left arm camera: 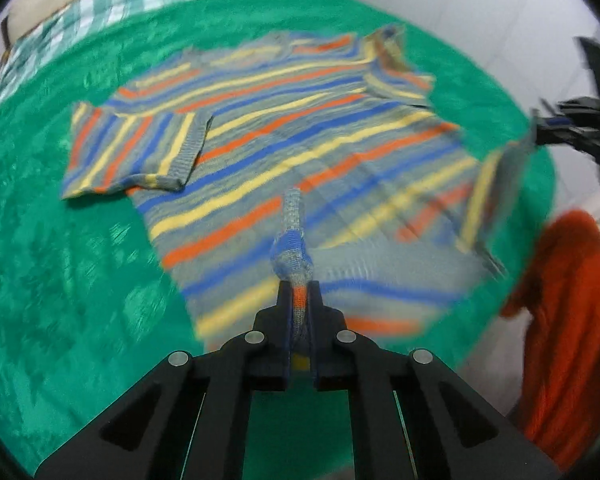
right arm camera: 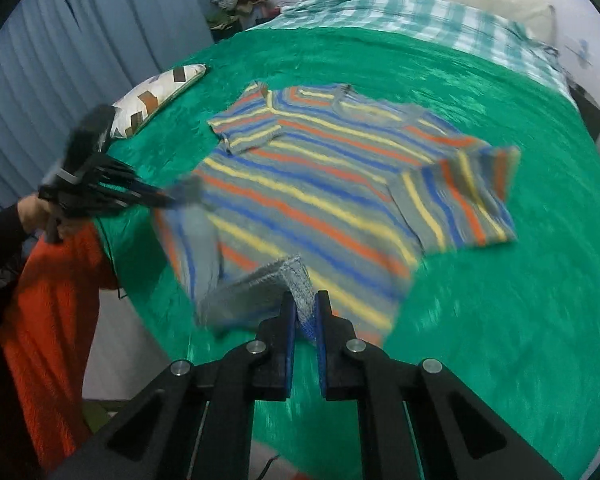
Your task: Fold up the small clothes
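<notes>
A small knitted top [left arm camera: 300,120] with blue, yellow and orange stripes lies spread on a green blanket [left arm camera: 60,260], its sleeves folded in over the body. In the left wrist view my left gripper [left arm camera: 299,286] is shut on a pinched fold of the hem, which stands up between the fingers. At the right edge, my right gripper [left arm camera: 540,132] holds the other hem corner. In the right wrist view my right gripper [right arm camera: 305,298] is shut on a grey hem corner of the top [right arm camera: 320,184]. My left gripper [right arm camera: 172,199] grips the hem at the left, and the hem there is lifted and blurred.
The green blanket [right arm camera: 500,300] covers a bed with checked bedding [right arm camera: 420,16] at its head. A patterned pillow [right arm camera: 156,92] lies at the left edge near blue curtains [right arm camera: 60,60]. A person's orange garment [right arm camera: 52,320] is close to the bed's near edge. A clothes pile [right arm camera: 244,0] sits far back.
</notes>
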Demonstrator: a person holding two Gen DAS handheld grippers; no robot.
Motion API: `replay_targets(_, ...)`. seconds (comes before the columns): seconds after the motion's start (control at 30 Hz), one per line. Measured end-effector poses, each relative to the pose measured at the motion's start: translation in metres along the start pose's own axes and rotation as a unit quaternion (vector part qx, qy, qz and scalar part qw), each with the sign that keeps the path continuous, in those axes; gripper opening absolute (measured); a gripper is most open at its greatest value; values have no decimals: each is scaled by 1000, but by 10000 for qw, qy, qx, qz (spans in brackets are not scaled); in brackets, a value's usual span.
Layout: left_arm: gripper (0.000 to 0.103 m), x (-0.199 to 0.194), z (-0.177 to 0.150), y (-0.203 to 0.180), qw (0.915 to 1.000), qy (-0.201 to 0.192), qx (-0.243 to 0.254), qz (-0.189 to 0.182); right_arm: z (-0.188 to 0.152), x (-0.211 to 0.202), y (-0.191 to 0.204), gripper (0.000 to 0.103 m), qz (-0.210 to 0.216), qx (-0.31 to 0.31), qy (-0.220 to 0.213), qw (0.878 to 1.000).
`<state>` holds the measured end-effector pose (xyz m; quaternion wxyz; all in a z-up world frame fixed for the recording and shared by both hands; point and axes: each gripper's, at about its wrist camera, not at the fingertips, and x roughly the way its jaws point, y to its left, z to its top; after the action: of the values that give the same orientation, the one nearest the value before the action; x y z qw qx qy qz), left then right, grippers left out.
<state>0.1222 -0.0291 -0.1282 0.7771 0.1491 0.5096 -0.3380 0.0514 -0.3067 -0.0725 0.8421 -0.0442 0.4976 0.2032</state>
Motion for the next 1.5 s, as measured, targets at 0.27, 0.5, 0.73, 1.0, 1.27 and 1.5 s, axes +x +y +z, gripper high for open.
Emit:
replay_targets(0.27,23,-45,-95,27,9976,639,-83,237,-88,19,-19,15,-310,678,929,9929)
replay_targets(0.5,68,-46,-99,50,9834,131,-1807,-52,-103,10,-47,41,86,1895,603,9800)
replay_targets(0.73,69,22,-122,11,9740,733,-2129,237,-115,75,-47,43,844,2924,867,9486)
replay_targets(1.0,3,24,-113,-7,9774,613,-1998,330,-118,75,-39,4,565,3187,896,9419)
replay_targets(1.27,2,18,-116,7,9731,735,-2091,634,-132,84,-42,4,171,3284,1308,9353)
replay_targets(1.5,3,36,-118,-2,9685,753,-2248,758,-134,94,-44,4,58,3410,1269,9314)
